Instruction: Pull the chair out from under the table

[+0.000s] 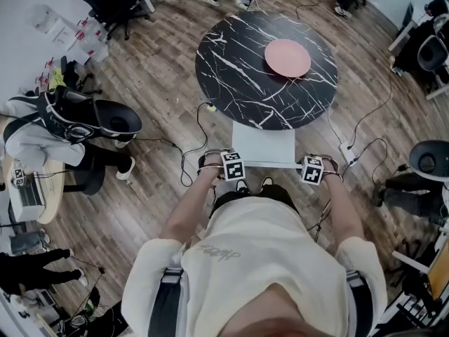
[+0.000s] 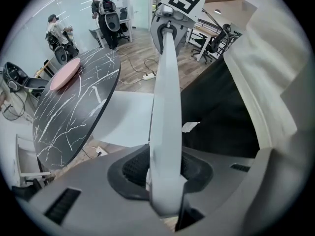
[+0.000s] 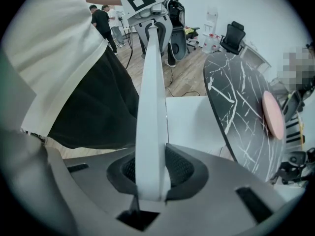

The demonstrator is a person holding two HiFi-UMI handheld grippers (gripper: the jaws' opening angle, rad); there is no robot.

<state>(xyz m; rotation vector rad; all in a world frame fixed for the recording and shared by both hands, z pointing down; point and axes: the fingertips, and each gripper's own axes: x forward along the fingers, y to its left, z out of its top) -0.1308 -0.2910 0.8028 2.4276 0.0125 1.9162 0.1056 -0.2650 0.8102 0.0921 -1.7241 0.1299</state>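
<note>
– Left claw [image 2: 165, 183]: what has it got?
– Its jaws are closed on the chair's [image 1: 245, 153] white top rail [image 2: 165, 107], with the dark pads pressing on both sides. The right claw [image 3: 150, 173] clamps the same rail at its other end.
– Does the head view show that?
– No. From above only the two marker cubes [image 1: 232, 166] show, at mid-frame just below the seat [image 1: 266, 135]. The jaws are hidden under them. Each claw's own view shows the grip, with the rail running up the frame to the other claw at the top edge.
– Where is the chair?
– Right in front of the person [image 1: 259, 258], at the centre of the head view. Its back is at the claws, and the far end of the white seat lies under the near rim of the table [image 1: 238, 83].
– What do the claw views miss?
– The table's full round shape. Each shows only a curved slice of it, at the left in the left claw's view and at the right in the right claw's.
– The surface?
– Black marble with white veins. A pink plate [image 1: 287, 57] sits toward the upper right of the top, well apart from the chair.
– And the room?
– It has a wood plank floor [image 1: 161, 76] with cables [image 1: 198, 125] trailing over it and a white power strip [image 1: 348, 153] just right of the seat. Black office chairs [image 1: 105, 2] stand in the upper left corner. People [image 2: 105, 14] stand far back in the upper left of the left claw's view.
</note>
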